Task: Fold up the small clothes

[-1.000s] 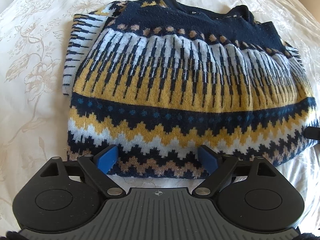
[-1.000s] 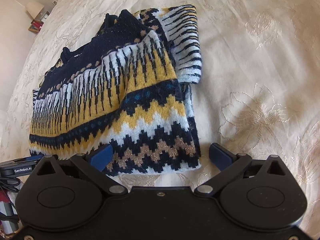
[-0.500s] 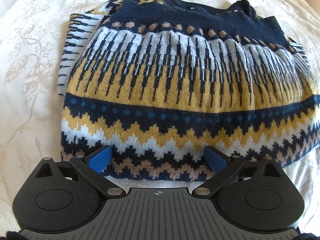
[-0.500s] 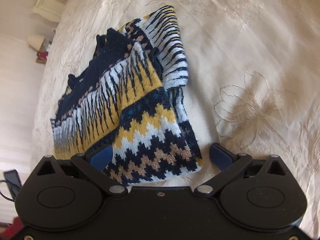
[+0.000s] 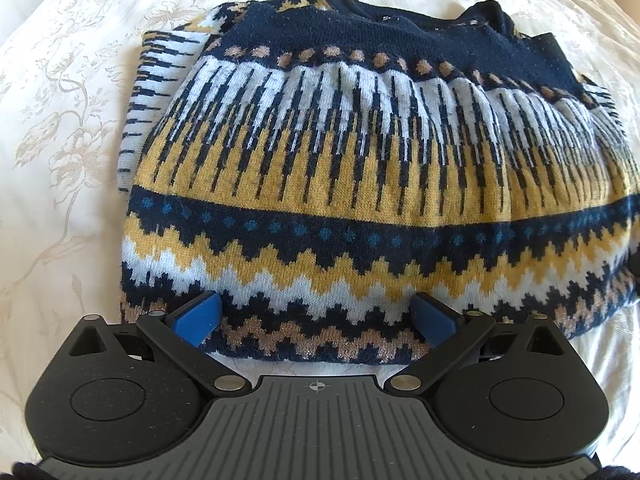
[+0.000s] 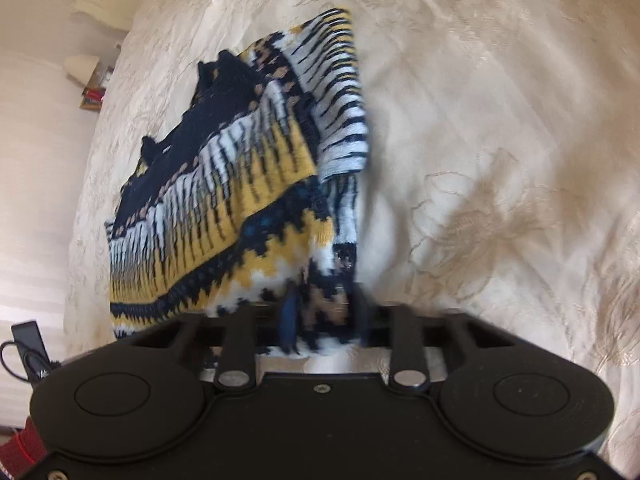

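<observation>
a navy, mustard and white patterned knit sweater [image 5: 360, 184] lies folded on the cream embroidered bedspread [image 5: 60, 140]. the left gripper [image 5: 316, 316] sits spread wide at the sweater's near hem, blue pads either side. the right gripper [image 6: 324, 316] is clamped on the hem corner, which rises off the bedspread there.
</observation>
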{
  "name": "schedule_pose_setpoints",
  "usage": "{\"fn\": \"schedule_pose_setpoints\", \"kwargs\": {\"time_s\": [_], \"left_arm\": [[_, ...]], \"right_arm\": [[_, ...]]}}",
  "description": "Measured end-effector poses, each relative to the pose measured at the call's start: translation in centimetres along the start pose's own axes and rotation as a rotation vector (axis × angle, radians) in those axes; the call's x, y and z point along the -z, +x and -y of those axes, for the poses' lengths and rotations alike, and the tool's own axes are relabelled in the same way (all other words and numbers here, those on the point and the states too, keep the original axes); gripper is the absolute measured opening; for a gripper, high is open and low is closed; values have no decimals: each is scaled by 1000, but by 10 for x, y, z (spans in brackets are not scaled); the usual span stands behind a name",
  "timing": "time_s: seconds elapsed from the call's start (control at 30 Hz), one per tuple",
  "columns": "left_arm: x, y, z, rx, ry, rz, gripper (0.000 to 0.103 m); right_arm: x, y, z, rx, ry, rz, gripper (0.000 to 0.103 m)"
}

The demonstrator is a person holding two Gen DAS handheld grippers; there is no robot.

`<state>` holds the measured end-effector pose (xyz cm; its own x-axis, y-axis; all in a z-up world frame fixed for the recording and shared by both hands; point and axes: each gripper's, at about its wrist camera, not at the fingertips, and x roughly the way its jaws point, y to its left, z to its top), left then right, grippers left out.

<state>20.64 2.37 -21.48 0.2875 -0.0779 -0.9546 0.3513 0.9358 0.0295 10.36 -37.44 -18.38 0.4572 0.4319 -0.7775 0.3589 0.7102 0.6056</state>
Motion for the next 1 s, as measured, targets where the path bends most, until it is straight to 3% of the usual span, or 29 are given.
{"fn": "schedule_pose_setpoints", "kwargs": {"time_s": [0.17, 0.27, 0.4, 0.5, 0.53, 0.57, 0.67, 0.93, 1.0], "left_arm": [[2, -25, 1, 6, -28, 33, 101], [2, -42, 8, 22, -35, 73, 101], [-1, -39, 27, 45, 7, 64, 101], [2, -17, 39, 15, 71, -3, 101], [5, -10, 42, 8, 86, -21, 102], [6, -6, 42, 4, 95, -20, 102], [6, -9, 38, 19, 83, -9, 102], [9, -58, 11, 98, 35, 95, 102], [10, -73, 5, 104, 30, 120, 102]], "right_arm": [[-1, -16, -40, 176, -273, -36, 18], [-2, -9, -29, 234, -244, -74, 18], [0, -1, -24, 234, -198, -76, 20], [4, -3, -25, 239, -180, -58, 36], [5, -5, -26, 239, -175, -57, 47], [7, -8, -27, 242, -170, -52, 56], [10, -24, -30, 259, -178, -22, 73], [0, -81, -53, 305, -144, 149, 101], [-13, -83, -65, 305, -119, 153, 103]]}}
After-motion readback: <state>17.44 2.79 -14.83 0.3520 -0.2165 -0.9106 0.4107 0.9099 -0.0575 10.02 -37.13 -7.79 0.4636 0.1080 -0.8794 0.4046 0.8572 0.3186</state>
